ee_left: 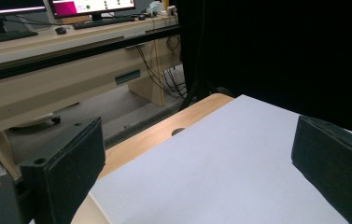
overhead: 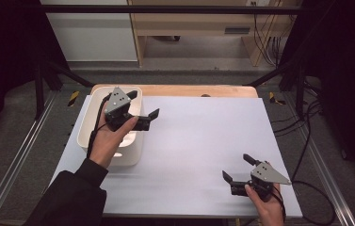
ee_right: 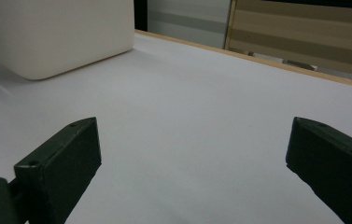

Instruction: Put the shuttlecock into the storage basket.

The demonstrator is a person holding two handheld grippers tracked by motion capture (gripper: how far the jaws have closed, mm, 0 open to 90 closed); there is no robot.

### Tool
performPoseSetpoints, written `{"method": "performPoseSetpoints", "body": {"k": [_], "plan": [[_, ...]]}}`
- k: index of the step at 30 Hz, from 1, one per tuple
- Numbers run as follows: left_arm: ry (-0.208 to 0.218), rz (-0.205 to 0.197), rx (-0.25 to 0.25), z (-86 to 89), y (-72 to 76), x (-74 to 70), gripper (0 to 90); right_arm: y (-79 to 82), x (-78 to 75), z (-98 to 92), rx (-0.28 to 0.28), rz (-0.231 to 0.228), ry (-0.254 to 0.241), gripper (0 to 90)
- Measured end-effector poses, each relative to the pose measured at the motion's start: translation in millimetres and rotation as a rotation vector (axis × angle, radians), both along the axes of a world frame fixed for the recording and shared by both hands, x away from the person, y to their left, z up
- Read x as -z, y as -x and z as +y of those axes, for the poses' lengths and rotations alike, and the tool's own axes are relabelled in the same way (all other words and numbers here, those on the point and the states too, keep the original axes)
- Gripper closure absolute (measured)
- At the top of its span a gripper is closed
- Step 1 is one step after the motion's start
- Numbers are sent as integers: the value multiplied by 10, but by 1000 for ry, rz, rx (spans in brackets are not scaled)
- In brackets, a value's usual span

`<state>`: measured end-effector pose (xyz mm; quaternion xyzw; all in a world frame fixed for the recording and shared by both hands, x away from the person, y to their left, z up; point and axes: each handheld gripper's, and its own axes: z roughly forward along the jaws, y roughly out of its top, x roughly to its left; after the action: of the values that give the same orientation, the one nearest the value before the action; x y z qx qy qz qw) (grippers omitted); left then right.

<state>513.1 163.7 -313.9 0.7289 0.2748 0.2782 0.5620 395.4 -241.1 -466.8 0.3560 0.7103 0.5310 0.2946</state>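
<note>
Left claw (overhead: 143, 107) held above white bin (overhead: 86, 126) at far left of counter (overhead: 203, 141), jaws wide apart, nothing gripped. Right claw (overhead: 237, 168) low at near right, jaws spread, empty. Risk judged: bin rim clipped on descent, bin shoved or tipped.

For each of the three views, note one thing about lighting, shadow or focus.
High view: the white sheet is evenly lit, the surroundings fall into darkness, and the white bin shows a bright spot. Left gripper view: the near black pads look soft, the background right is black. Right gripper view: the bin casts a soft shadow.
</note>
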Motion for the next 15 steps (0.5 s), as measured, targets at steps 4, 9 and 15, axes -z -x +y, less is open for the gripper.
{"method": "performPoseSetpoints", "body": {"k": [4, 9, 15], "plan": [[3, 2, 16, -70, 34, 33, 28, -4, 0, -3, 1, -1, 0, 33], [5, -3, 31, -151, 65, 62, 28, -5, 1, -3, 1, 0, -1, 33], [12, -10, 49, -245, 100, 84, 28, -6, 3, -6, 1, 1, -2, 33]]}}
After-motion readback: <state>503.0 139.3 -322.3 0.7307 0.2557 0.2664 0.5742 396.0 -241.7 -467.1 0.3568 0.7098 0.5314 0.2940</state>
